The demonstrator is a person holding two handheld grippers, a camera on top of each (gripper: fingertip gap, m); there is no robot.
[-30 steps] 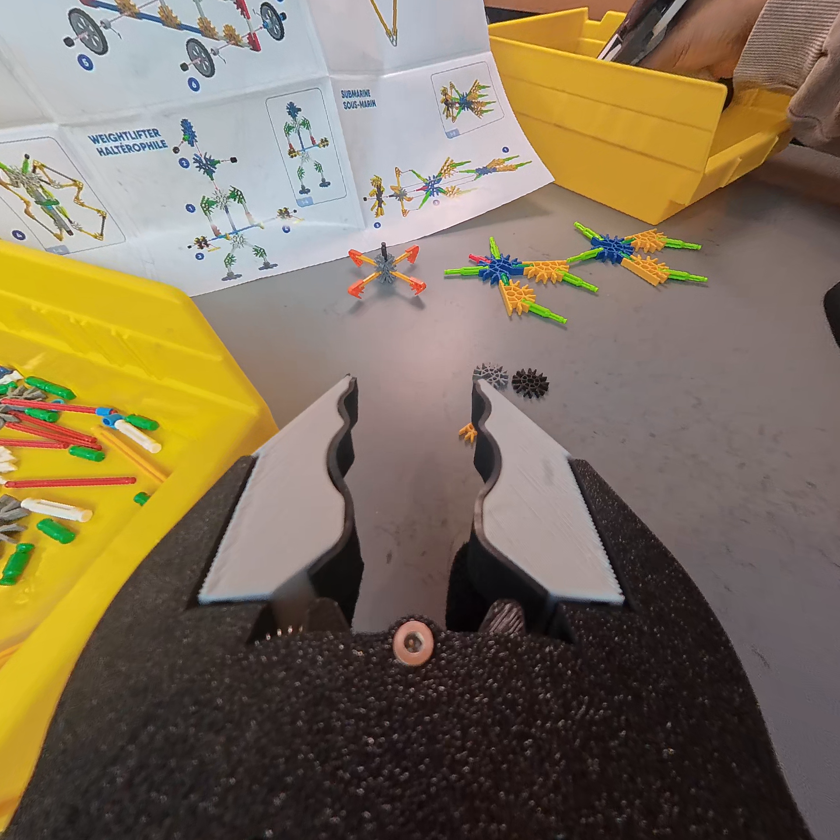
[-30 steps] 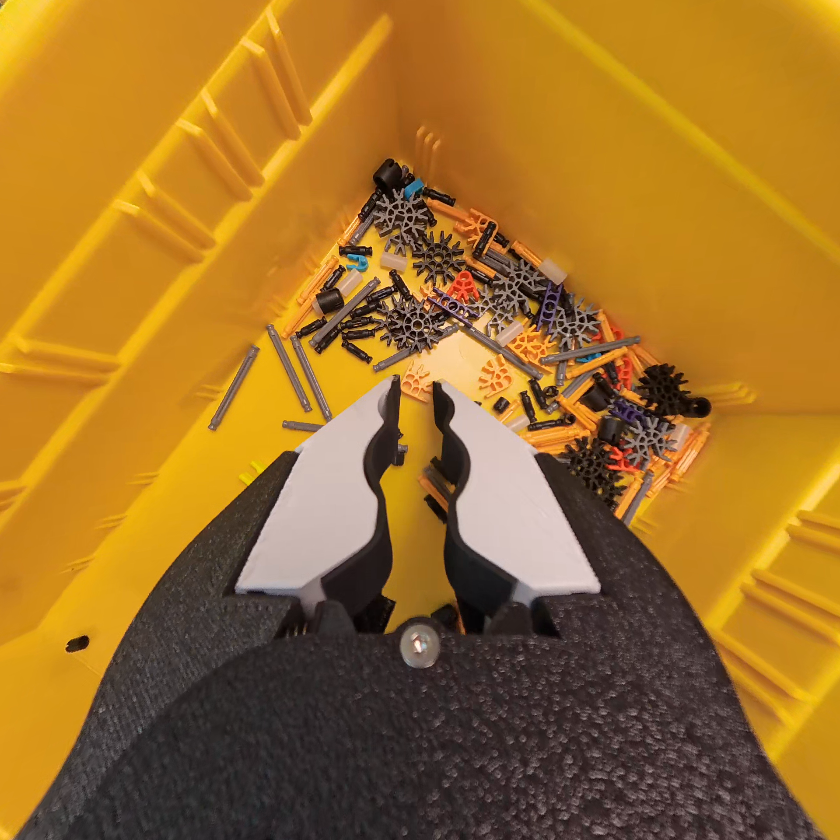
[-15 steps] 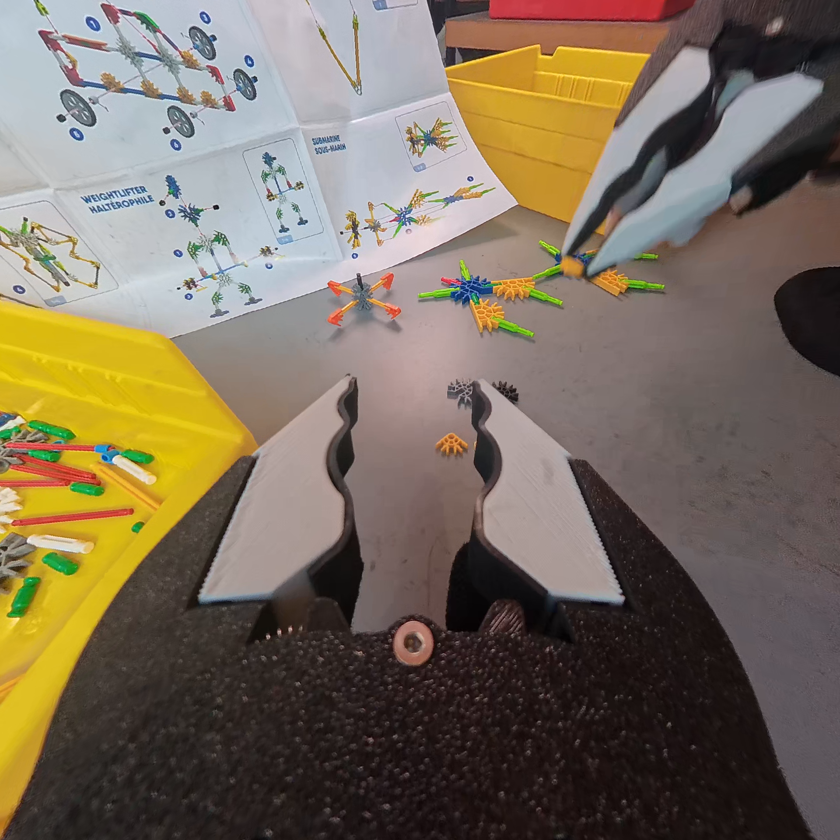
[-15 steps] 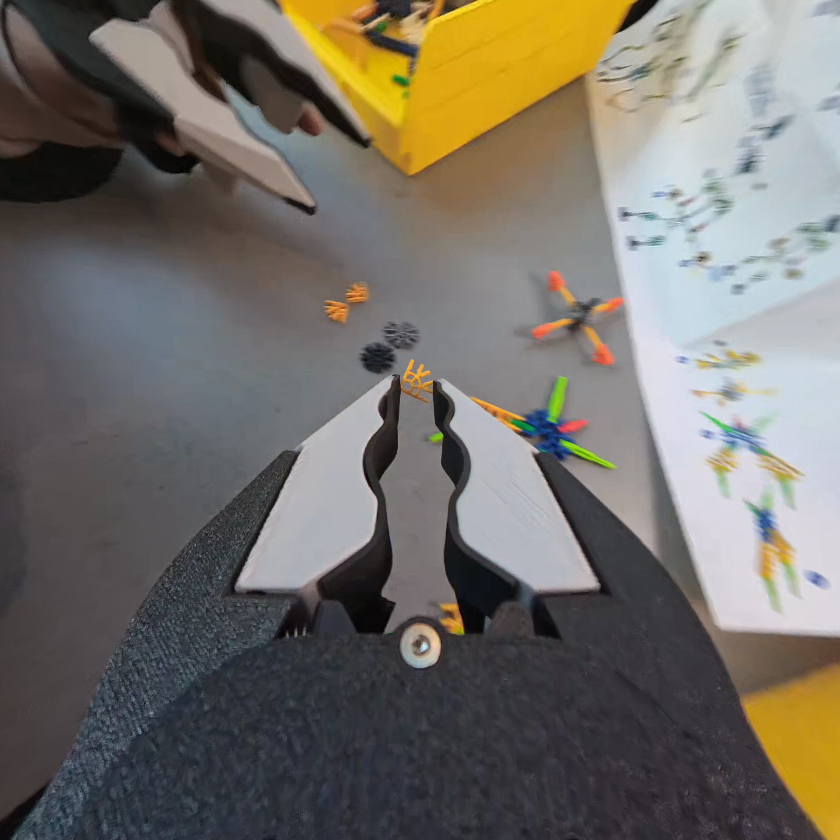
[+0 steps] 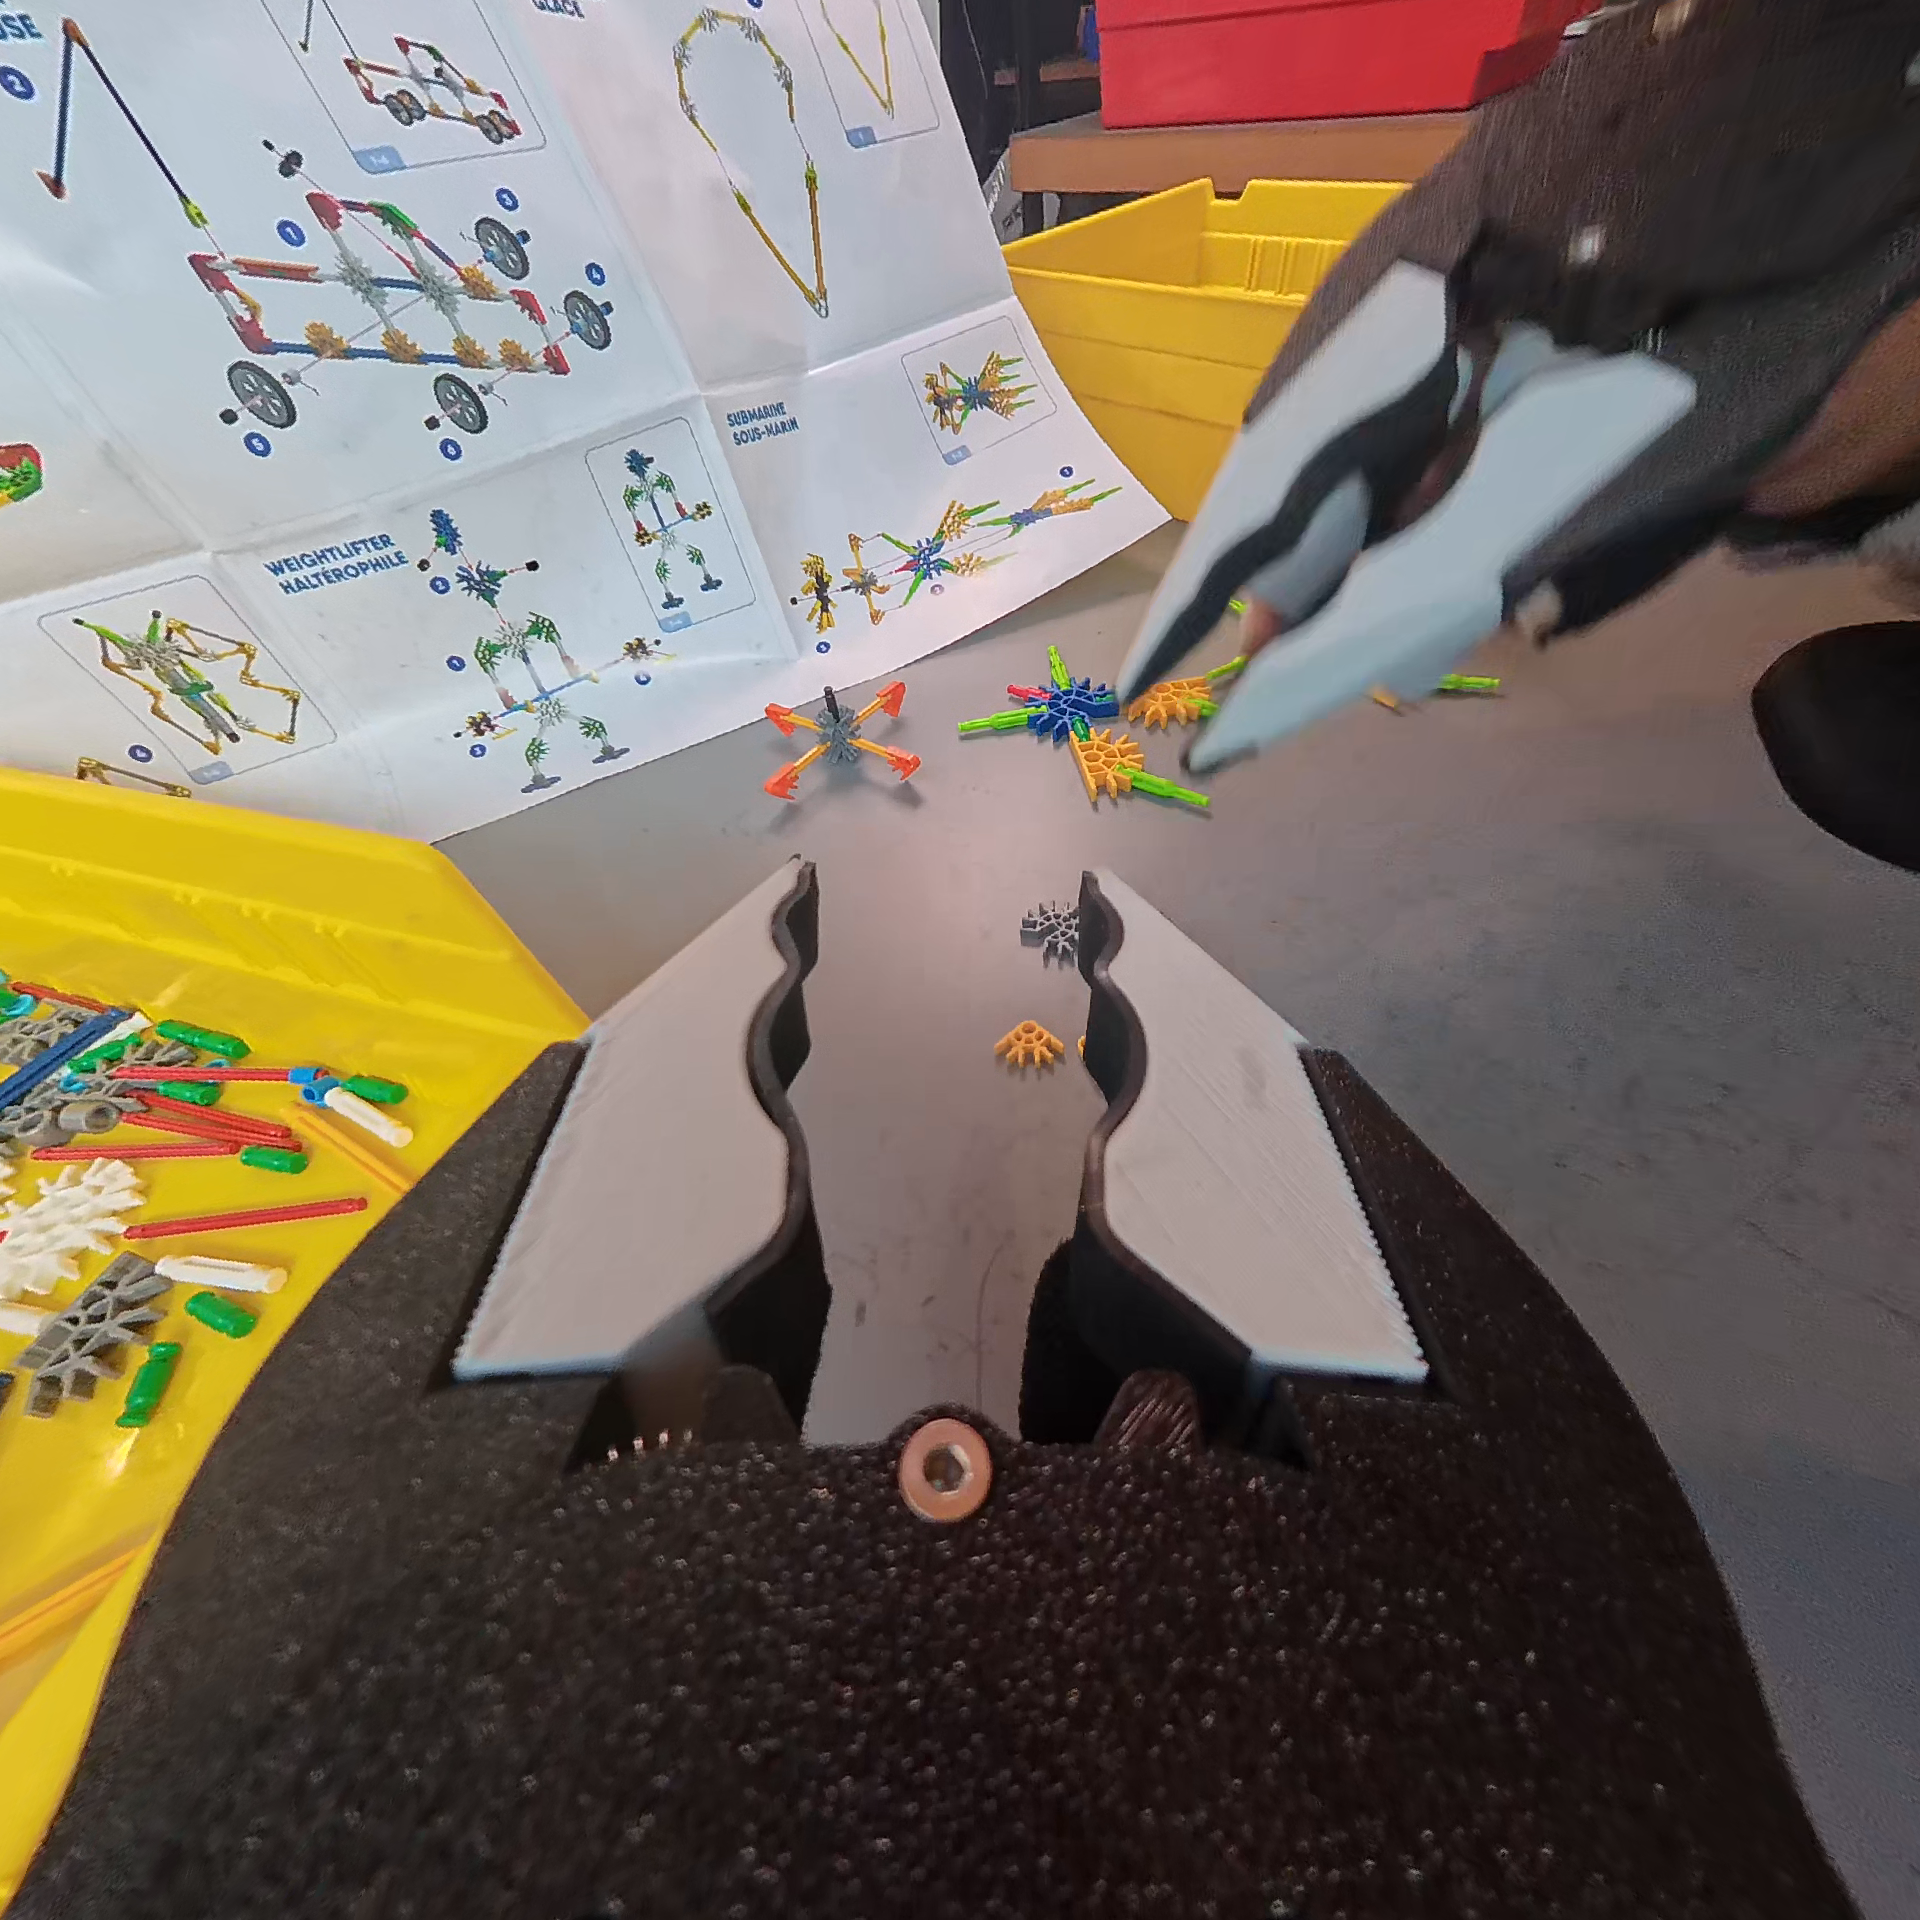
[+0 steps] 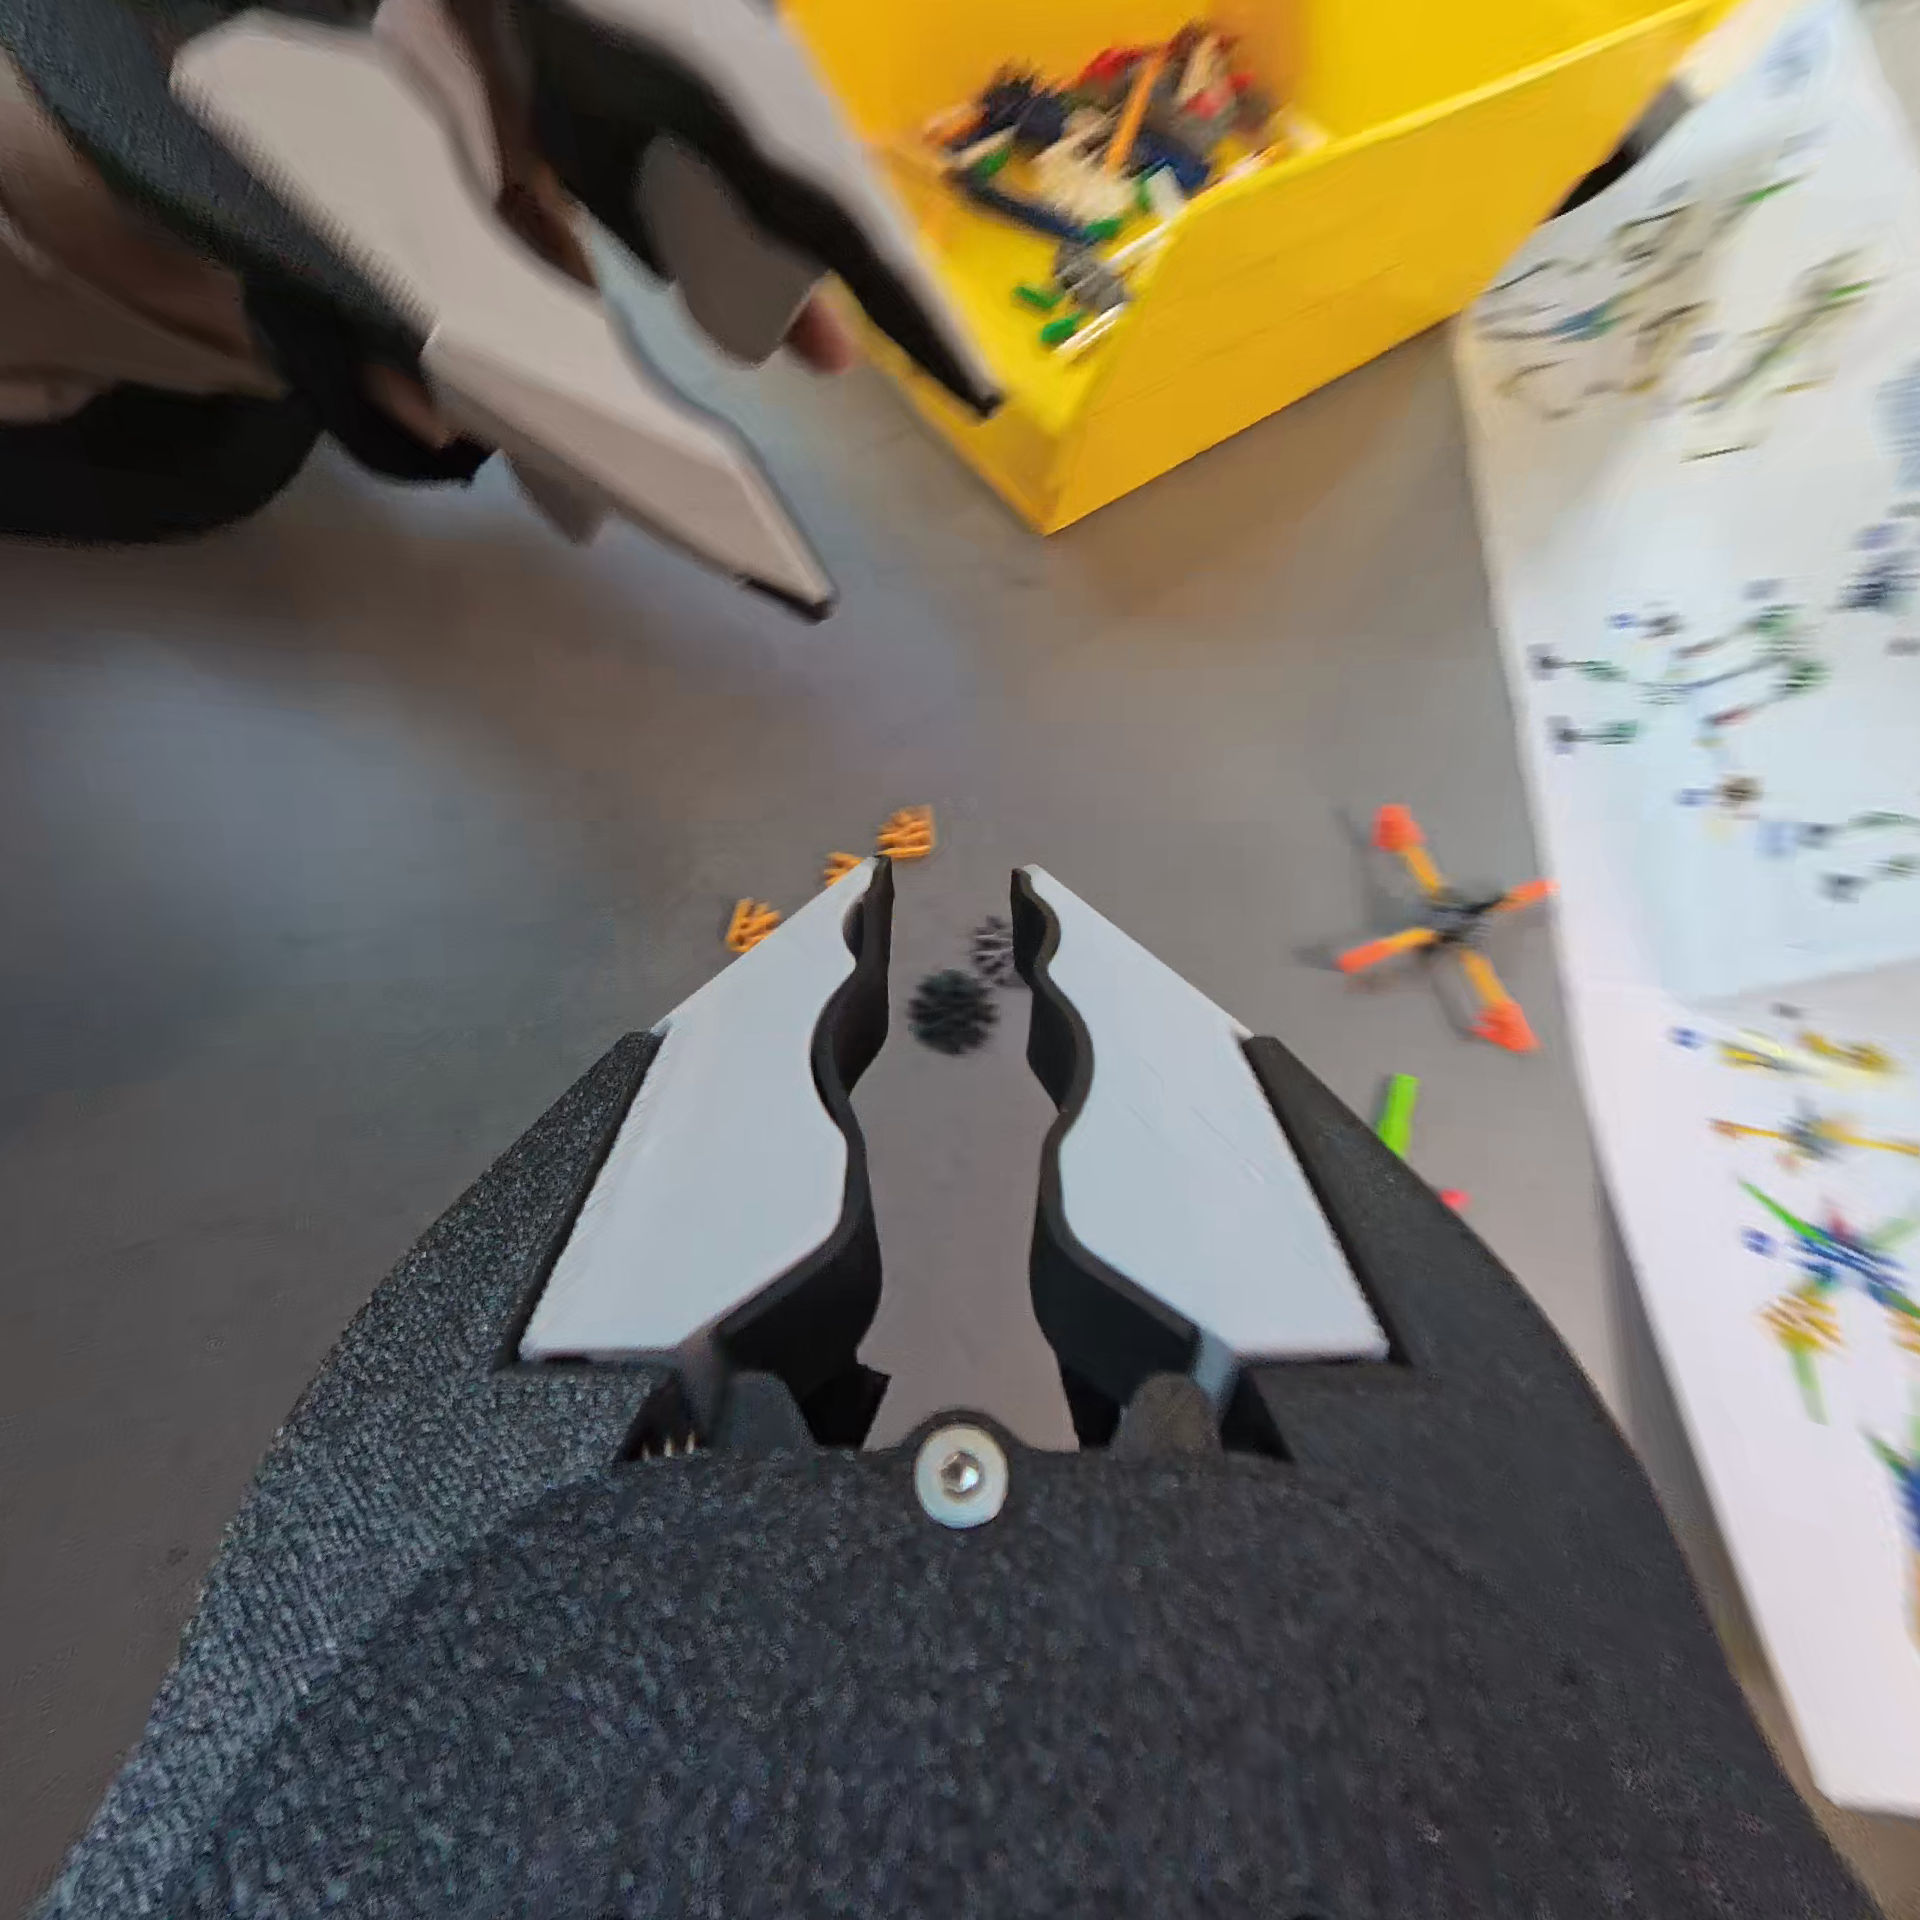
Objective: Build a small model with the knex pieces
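Observation:
My left gripper (image 5: 940,883) is open and empty, low over the grey table. A small orange connector (image 5: 1029,1042) and a grey round connector (image 5: 1051,928) lie just inside its right finger. My right gripper (image 6: 951,873) is open and empty above a black connector (image 6: 951,1013) and a grey connector (image 6: 992,948). Three small orange connectors (image 6: 906,831) lie by its left fingertip. In the left wrist view the right gripper (image 5: 1153,727) hovers over a blue, green and orange assembly (image 5: 1081,717). The left gripper (image 6: 894,499) shows blurred in the right wrist view.
A yellow bin (image 5: 260,935) of loose rods and connectors stands at my left. A second yellow bin (image 5: 1143,312) stands at the back. A folded instruction sheet (image 5: 520,416) leans behind an orange-tipped star assembly (image 5: 840,736). A red box (image 5: 1299,52) sits far back. It is some 7 centimeters from my right tips to the grey round connector (image 5: 1051,928).
My right gripper came out of the yellow bin pinching an orange connector, swung over the table and opened; the connector now lies on the table. My left gripper drew back slightly.

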